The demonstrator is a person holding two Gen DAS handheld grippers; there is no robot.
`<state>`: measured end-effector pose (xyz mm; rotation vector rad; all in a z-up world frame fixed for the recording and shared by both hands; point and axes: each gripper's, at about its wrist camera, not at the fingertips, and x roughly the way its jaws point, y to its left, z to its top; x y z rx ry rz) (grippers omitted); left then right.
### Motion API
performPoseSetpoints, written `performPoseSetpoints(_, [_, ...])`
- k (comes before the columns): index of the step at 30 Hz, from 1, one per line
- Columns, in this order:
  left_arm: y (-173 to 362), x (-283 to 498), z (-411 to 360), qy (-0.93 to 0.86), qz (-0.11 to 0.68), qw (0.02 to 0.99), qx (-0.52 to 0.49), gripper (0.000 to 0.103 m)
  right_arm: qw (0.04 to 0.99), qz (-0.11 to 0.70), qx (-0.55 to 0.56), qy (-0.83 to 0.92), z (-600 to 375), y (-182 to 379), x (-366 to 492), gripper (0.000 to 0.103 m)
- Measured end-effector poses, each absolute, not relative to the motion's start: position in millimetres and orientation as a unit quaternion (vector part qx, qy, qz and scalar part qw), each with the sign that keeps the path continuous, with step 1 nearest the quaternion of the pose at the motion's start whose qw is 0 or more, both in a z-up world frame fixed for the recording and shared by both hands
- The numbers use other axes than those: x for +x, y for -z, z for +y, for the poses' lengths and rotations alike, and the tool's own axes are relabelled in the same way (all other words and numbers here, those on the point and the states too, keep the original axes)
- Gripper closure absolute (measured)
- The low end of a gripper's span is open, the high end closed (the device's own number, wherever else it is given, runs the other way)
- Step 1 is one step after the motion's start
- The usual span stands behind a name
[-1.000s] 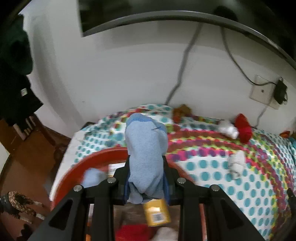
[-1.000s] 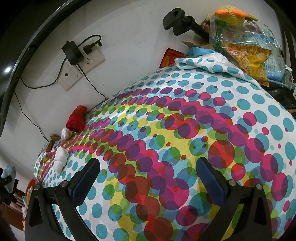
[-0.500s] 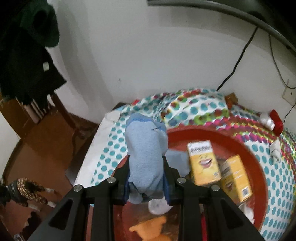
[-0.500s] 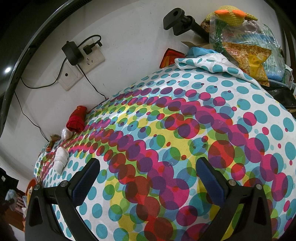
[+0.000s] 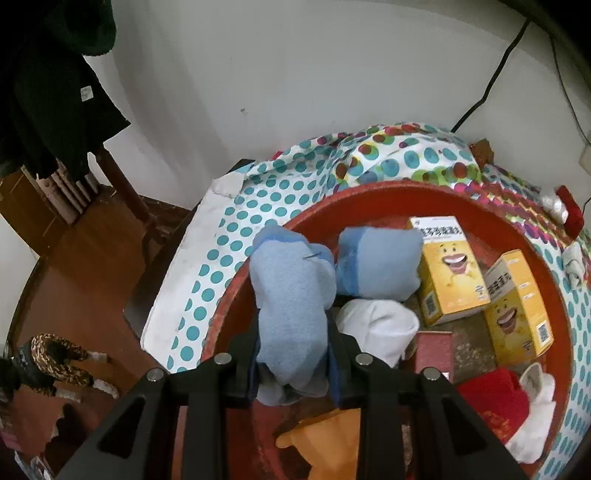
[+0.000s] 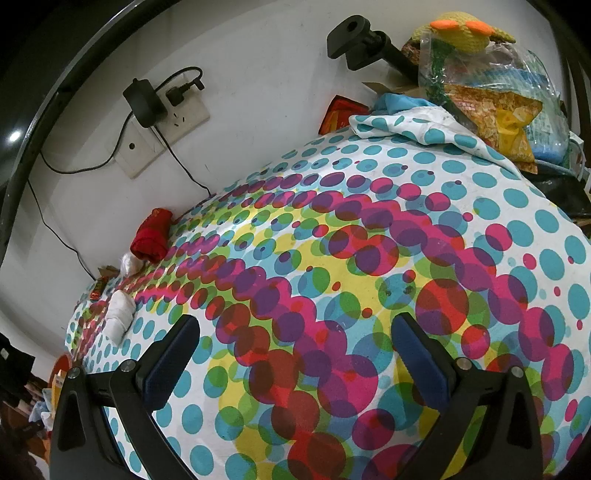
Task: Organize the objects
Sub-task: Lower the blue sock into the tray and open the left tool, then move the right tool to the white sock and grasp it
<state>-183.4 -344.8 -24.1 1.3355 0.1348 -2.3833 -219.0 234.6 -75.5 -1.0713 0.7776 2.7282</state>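
My left gripper [image 5: 293,354] is shut on a rolled light blue sock [image 5: 291,295] and holds it over the left side of a red basin [image 5: 388,199]. In the basin lie a second blue sock roll [image 5: 380,267], a white sock roll [image 5: 376,328], two yellow cartons [image 5: 448,273], a red cloth [image 5: 495,398] and an orange item [image 5: 325,439]. My right gripper [image 6: 295,343] stands open over the dotted tablecloth [image 6: 369,258] with nothing between its fingers. A red sock roll [image 6: 151,240] and a white sock roll [image 6: 120,317] lie on the cloth far to its left.
The wall runs behind the table, with a socket and plugged charger [image 6: 144,99]. A pile of bags with a knitted yellow toy [image 6: 469,29] crowds the far right corner. Left of the basin the table ends above a wooden floor [image 5: 85,266], where dark clothes [image 5: 44,85] hang.
My left gripper has carried the blue sock leftward and down, from the dotted cloth to above the red basin, whose contents now fill the view. The right gripper has not moved.
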Motion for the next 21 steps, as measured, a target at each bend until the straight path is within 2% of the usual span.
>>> performPoseSetpoints(9, [31.9,-183.7,-347.8,0.852,0.051,0.205,0.48,0.072,0.055,0.256,-0.353,-0.898,235.1,75.5,-219.1,0.0])
performPoseSetpoints(10, [31.8,-183.6,-348.1,0.854,0.053,0.204,0.477,0.069,0.055,0.256,-0.353,-0.898,235.0,75.3,-219.0,0.0])
performPoseSetpoints(11, [30.9,-183.0,-348.3,0.855,0.053,0.203,0.474,0.059,0.055,0.256,-0.353,-0.898,235.1,75.3,-219.1,0.0])
performPoseSetpoints(12, [28.8,-182.1,-348.2,0.856,0.052,0.205,0.471,0.042,0.055,0.256,-0.353,-0.898,234.9,75.1,-218.8,0.0])
performPoseSetpoints(14, [17.2,-176.8,-346.5,0.867,0.055,0.205,0.45,0.021,0.055,0.256,-0.353,-0.898,235.2,75.1,-219.1,0.0])
performPoseSetpoints(21, [-45.6,-126.7,-309.2,0.918,0.068,0.192,0.34,0.02,0.062,0.244,-0.36,-0.898,232.8,75.8,-220.5,0.0])
